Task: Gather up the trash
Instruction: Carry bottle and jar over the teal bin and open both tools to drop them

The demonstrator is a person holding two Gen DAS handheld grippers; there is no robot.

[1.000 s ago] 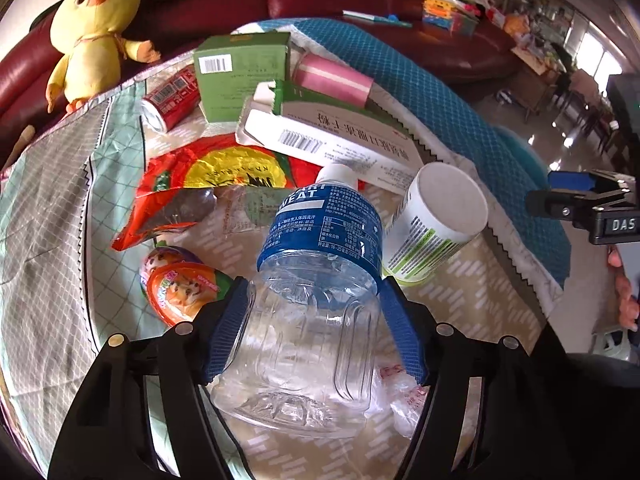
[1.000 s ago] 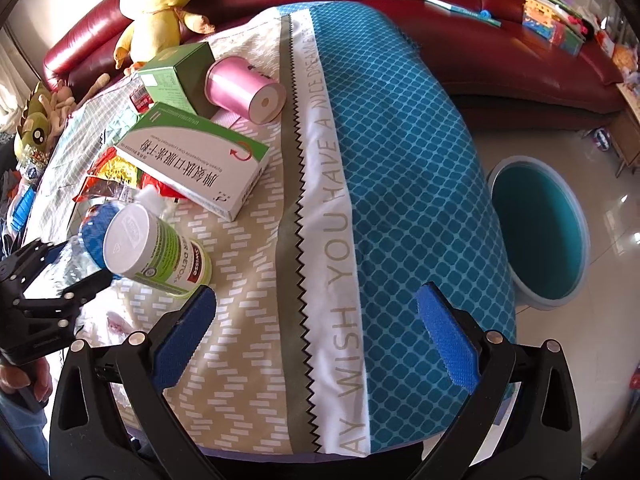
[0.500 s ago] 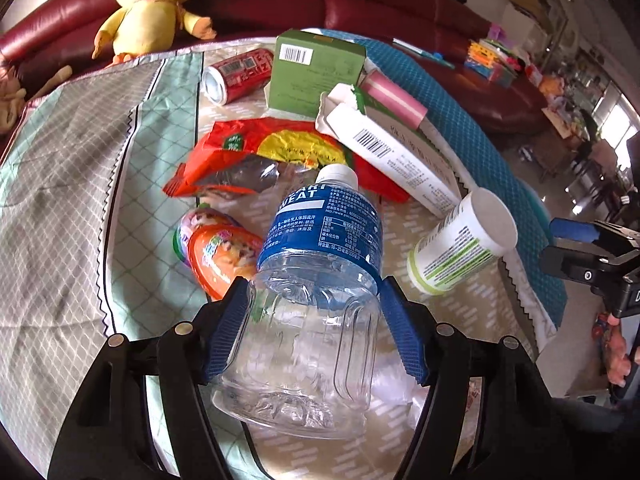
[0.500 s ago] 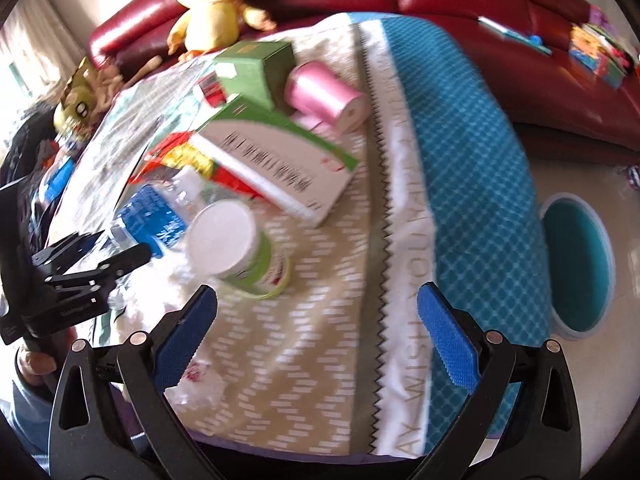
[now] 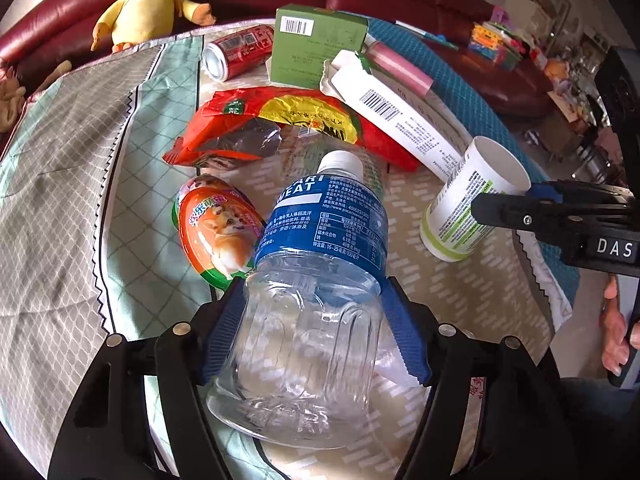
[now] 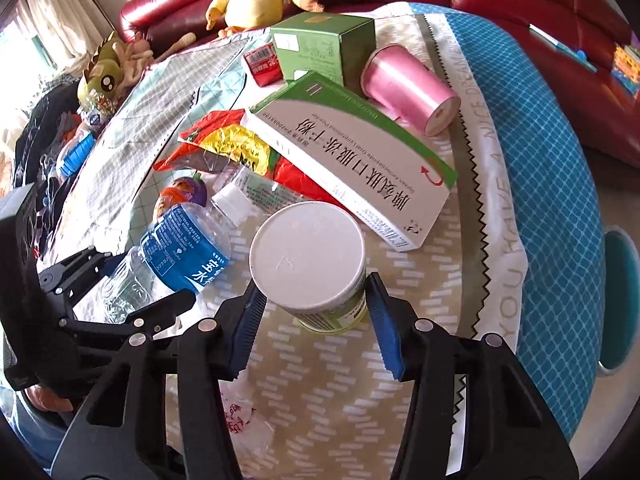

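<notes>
Two close downward wrist views, shared table (image 5: 132, 184)

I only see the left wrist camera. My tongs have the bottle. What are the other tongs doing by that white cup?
Observer: The right tongs have the white cup between their pads and are closing on it. I can't tell if they touch it yet.
Operator: Where does the trash go?
Observer: There's a round teal bin on the floor, past the blue side of the tablecloth.
Operator: Any more bottles?
Observer: It looks like it. A second bottle with a blue label lies off the table's far left, on a dark heap.
</notes>
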